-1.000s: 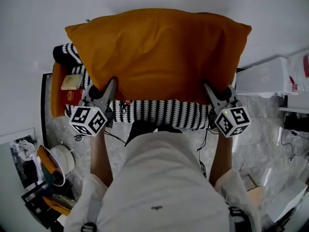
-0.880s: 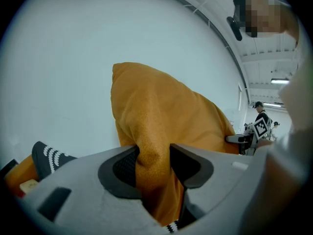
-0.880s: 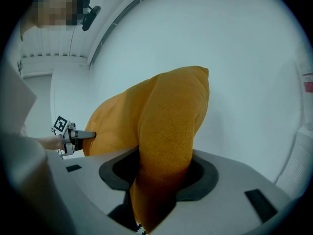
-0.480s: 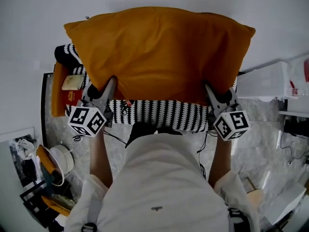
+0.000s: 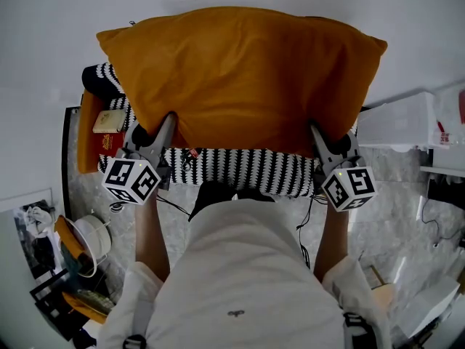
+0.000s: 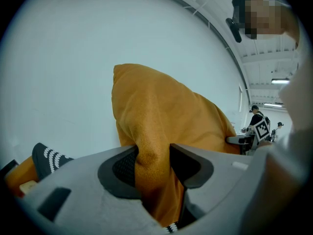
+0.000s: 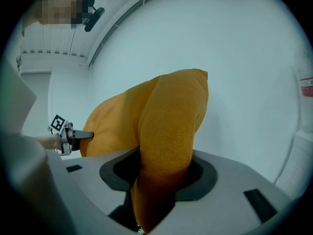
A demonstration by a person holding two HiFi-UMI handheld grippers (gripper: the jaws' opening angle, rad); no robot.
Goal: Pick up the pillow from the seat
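Observation:
A large orange pillow [image 5: 243, 78] hangs lifted in front of the person, above a black-and-white patterned seat cover [image 5: 240, 169]. My left gripper [image 5: 168, 126] is shut on the pillow's lower left edge, and my right gripper [image 5: 317, 133] is shut on its lower right edge. In the left gripper view the orange fabric [image 6: 154, 155] is pinched between both pads. The right gripper view shows the same cloth [image 7: 164, 165] squeezed between its jaws, with the left gripper [image 7: 88, 135] visible across the pillow.
A small book [image 5: 109, 122] lies on an orange surface at the left of the seat. A white box [image 5: 396, 118] stands at the right. Clutter, with a bowl [image 5: 91, 242] and cables, lies on the marble floor at lower left.
The pillow has risen slightly and its right corner has spread a little further right. Both grippers keep their hold at about the same places.

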